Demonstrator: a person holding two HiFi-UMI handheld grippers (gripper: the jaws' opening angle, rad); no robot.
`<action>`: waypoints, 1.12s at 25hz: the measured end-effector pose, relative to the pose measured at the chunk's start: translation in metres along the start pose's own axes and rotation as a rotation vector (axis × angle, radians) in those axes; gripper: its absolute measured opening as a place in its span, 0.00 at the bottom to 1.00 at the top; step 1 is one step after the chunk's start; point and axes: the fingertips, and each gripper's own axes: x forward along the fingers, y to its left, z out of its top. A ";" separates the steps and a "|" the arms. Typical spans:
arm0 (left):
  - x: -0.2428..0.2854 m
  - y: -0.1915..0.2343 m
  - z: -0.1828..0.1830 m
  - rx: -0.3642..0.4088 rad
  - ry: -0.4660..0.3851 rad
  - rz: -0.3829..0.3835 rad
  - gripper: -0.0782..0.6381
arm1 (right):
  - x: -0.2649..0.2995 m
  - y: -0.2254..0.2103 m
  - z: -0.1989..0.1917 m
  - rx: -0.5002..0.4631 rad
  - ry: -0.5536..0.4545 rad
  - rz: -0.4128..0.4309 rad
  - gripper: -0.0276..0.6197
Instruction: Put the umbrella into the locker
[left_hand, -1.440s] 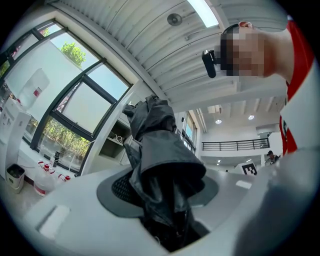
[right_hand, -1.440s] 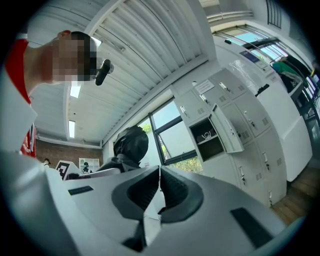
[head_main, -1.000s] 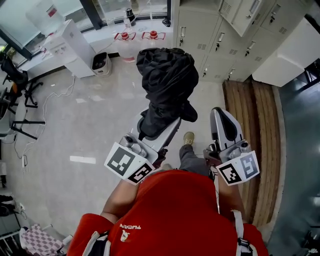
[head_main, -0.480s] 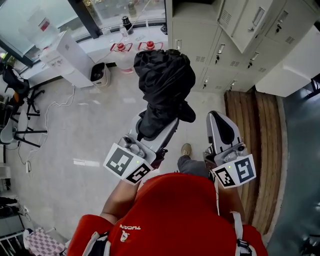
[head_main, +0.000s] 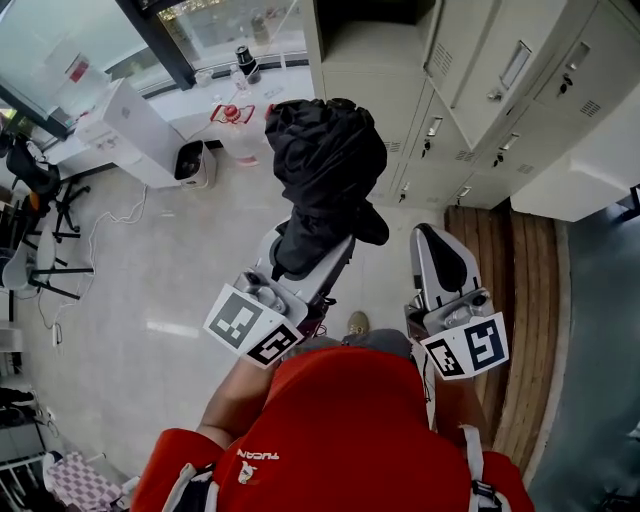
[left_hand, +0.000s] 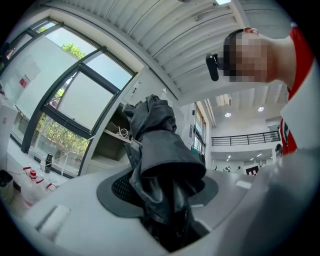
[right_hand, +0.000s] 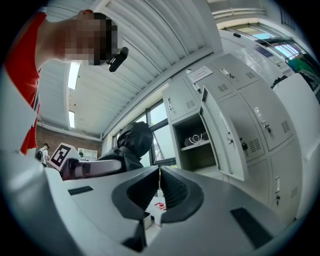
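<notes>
**Umbrella in the left grip, locker open ahead**

- Left hand-held gripper (head_main: 312, 262): jaws clamped partway on the black folded umbrella (head_main: 325, 165). In the left gripper view the dark fabric (left_hand: 160, 150) fills the gap between the pads and rises out of it in a loose bundle.
- Right hand-held gripper (head_main: 437, 245): jaws brought together with nothing between them (the right gripper view shows the ribbed pads (right_hand: 172, 192) meeting at their tips). It is held level beside the left one, apart from the umbrella.
- Umbrella's place: outside the locker, sticking forward from the left jaws, over the pale floor (head_main: 150, 270) in front of the grey locker bank (head_main: 480, 90).
- Open locker (right_hand: 195, 140): door (right_hand: 222, 135) swung out and a white coiled cord (right_hand: 197, 137) lying on its shelf. Seen from the right gripper, the umbrella sits to the left of this opening.
- Person in a red top (head_main: 350, 420) holds both tools.
- A strip of wooden slats (head_main: 510, 300) runs along the right.
</notes>
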 end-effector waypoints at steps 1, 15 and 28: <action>0.008 0.003 -0.001 0.001 0.001 0.007 0.40 | 0.005 -0.008 0.002 -0.010 -0.003 0.003 0.05; 0.083 0.050 0.001 0.011 0.028 0.024 0.40 | 0.065 -0.062 0.007 -0.034 -0.010 0.005 0.05; 0.153 0.123 0.011 0.005 0.041 -0.047 0.40 | 0.146 -0.105 0.007 -0.092 0.001 -0.079 0.05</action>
